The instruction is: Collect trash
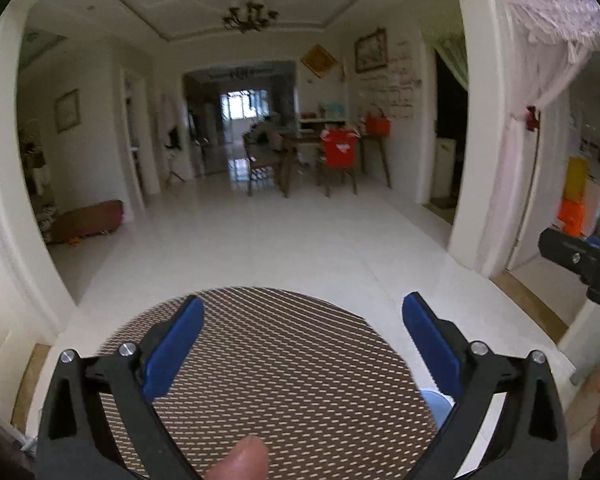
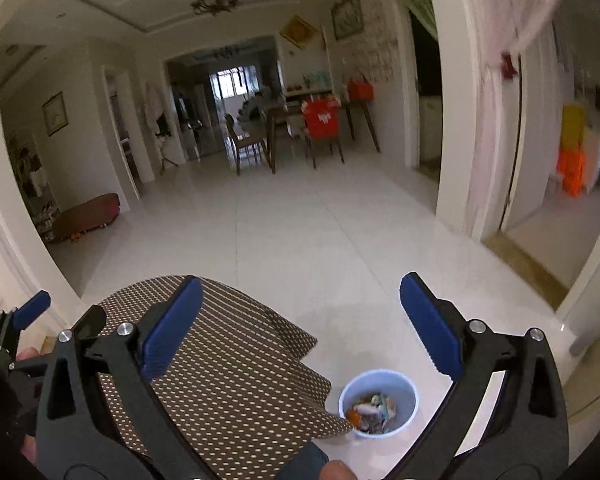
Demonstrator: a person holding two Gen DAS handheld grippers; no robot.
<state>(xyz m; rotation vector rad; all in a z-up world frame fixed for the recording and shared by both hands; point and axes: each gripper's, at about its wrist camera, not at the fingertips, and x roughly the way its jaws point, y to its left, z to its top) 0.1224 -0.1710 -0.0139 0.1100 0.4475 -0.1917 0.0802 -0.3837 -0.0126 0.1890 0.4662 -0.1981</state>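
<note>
A light blue bin (image 2: 380, 404) stands on the white floor by the edge of a table covered with a brown dotted cloth (image 2: 228, 360). Mixed scraps of trash (image 2: 374, 410) lie inside it. My right gripper (image 2: 300, 316) is open and empty, held above the table edge and the bin. My left gripper (image 1: 302, 340) is open and empty above the round clothed table (image 1: 284, 368). Only a sliver of the bin (image 1: 436, 404) shows in the left wrist view. The right gripper (image 1: 580, 264) shows at that view's right edge, and the left gripper (image 2: 24, 320) at the right wrist view's left edge.
White tiled floor (image 2: 300, 232) stretches ahead to a dining table with chairs (image 2: 296, 128), one draped in red. A brown low bench (image 2: 88, 216) lies at the left wall. A doorway with a pink curtain (image 2: 496, 92) is on the right.
</note>
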